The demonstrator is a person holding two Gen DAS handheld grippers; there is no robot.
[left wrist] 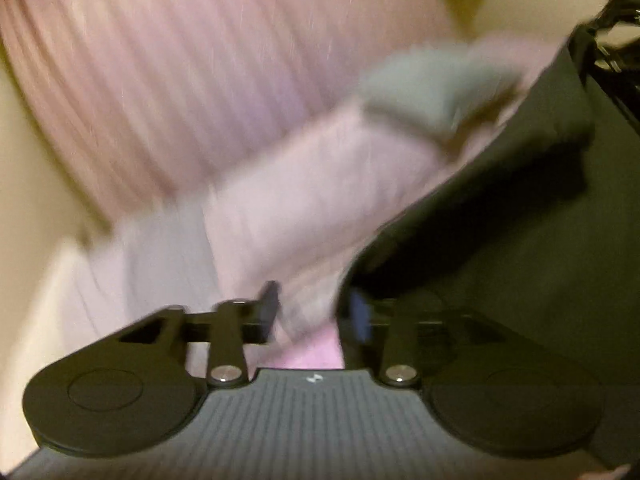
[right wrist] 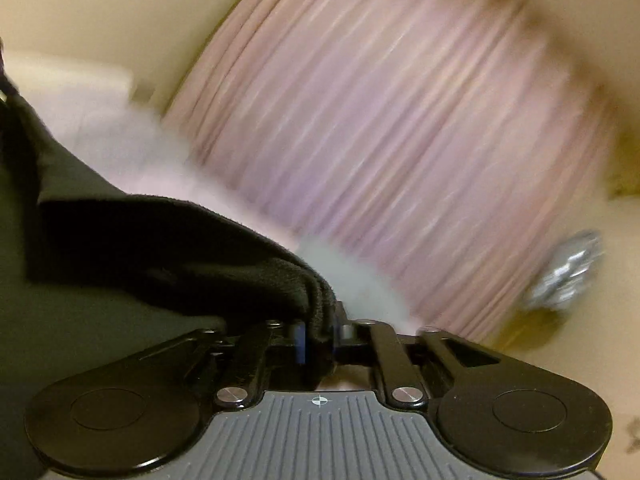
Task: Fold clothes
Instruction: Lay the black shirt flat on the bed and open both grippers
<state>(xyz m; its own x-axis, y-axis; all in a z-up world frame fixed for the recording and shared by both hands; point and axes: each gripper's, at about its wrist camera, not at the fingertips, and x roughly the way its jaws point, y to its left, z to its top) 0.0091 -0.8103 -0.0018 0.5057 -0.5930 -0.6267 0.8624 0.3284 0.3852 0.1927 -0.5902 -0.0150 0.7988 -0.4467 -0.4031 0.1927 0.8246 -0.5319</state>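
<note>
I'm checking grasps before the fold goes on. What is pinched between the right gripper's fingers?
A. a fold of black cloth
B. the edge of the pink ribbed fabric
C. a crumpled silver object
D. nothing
A: in the right wrist view, the right gripper is closed on a bunched fold of the black cloth, with the pink ribbed fabric lying beyond it.

Left tongs point(left wrist: 308, 316) stand parted around fabric; right tongs point(right wrist: 320, 340) clamp cloth.
</note>
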